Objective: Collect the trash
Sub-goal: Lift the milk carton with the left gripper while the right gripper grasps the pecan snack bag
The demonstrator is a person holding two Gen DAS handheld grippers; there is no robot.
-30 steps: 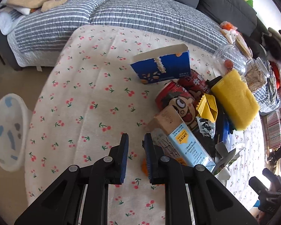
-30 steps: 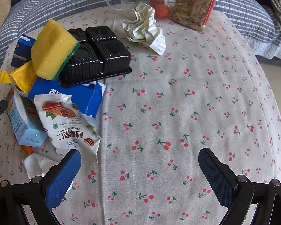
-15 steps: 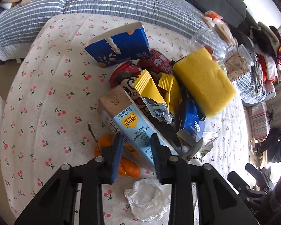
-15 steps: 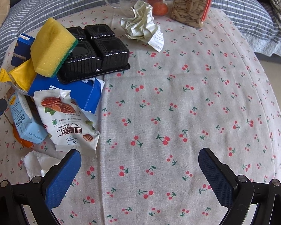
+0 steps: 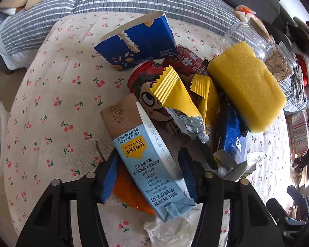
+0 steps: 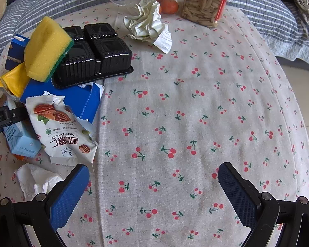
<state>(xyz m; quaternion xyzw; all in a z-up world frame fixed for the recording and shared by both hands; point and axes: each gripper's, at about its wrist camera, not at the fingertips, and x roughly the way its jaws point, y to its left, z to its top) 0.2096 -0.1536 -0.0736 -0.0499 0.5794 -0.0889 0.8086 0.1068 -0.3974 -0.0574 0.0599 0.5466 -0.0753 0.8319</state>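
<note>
Left wrist view. The left claw (image 5: 148, 170) straddles a light-blue milk carton (image 5: 146, 154) that lies at the near edge of a heap of trash on the cherry-print surface (image 5: 51, 94). The jaws are opening, and the carton sits between them. The blue pads stand just beside its two long sides; whether either pad touches it cannot be told from this view.

The carton's long axis runs from about 11 o'clock, at its brown end, to about 5 o'clock, at its crumpled blue end, which comes down between the claw's arms. The axis is thus tilted a little from the line the claw points along, so the pads face the long sides at a slight slant. A close here would likely meet the carton across its narrow width. An orange peel (image 5: 129, 193) lies under the carton at 7 o'clock, and a white tissue (image 5: 171, 232) lies at 6 o'clock.

Right wrist view. The right claw (image 6: 153, 187) hangs with its jaws wide apart over bare cloth, with nothing between them. The same carton (image 6: 20, 142) lies far off at 9 o'clock, beside a pecan packet (image 6: 61, 131). The left claw is therefore much the nearer of the two to the carton.
</note>
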